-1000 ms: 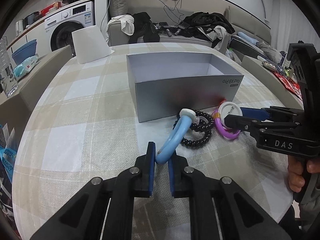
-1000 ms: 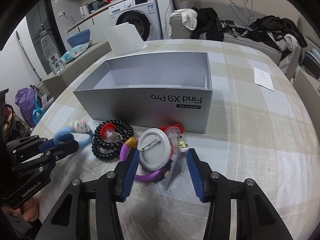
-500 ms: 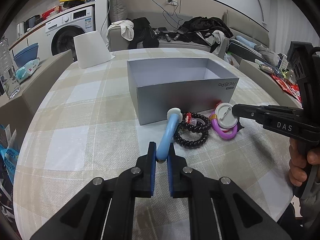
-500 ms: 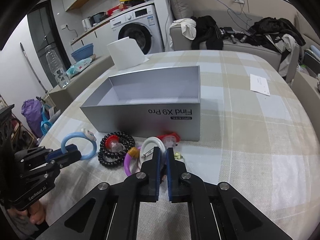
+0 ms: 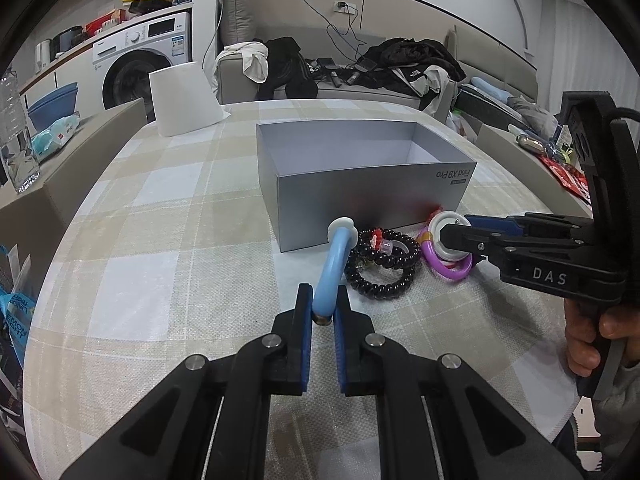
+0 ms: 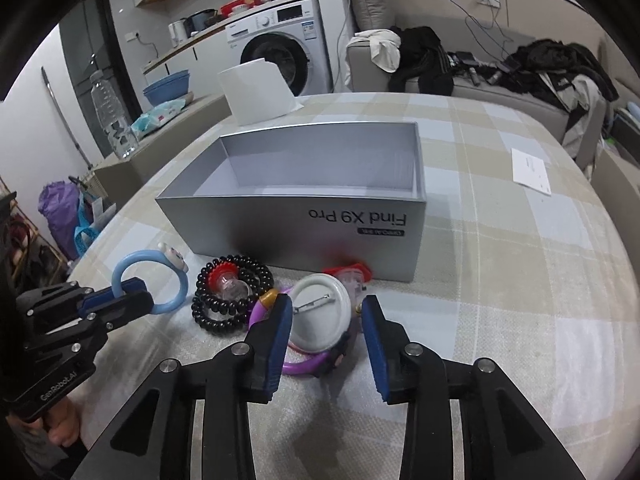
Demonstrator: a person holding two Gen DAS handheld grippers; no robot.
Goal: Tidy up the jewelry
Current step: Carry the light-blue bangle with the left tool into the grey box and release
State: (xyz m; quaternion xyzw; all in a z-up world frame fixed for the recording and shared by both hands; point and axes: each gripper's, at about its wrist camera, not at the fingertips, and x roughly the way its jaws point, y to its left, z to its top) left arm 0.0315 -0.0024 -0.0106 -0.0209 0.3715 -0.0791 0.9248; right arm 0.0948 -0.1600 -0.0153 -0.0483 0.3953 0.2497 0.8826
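Observation:
My left gripper is shut on a light blue bangle with a white charm and holds it upright above the tablecloth; the bangle also shows in the right wrist view. My right gripper is open, its fingers either side of a white round pin badge that lies on a purple bangle. A black coiled bracelet with a red-topped piece lies between them. The open grey phone box stands just behind, empty inside.
A white folded paper stand sits at the table's far edge, and a paper slip lies at the right. A water bottle, a washing machine and a cluttered sofa lie beyond the round table.
My right gripper was open, shut half a second ago, and is open again around the badge. My left gripper has lifted the blue bangle upright and drawn back slightly.

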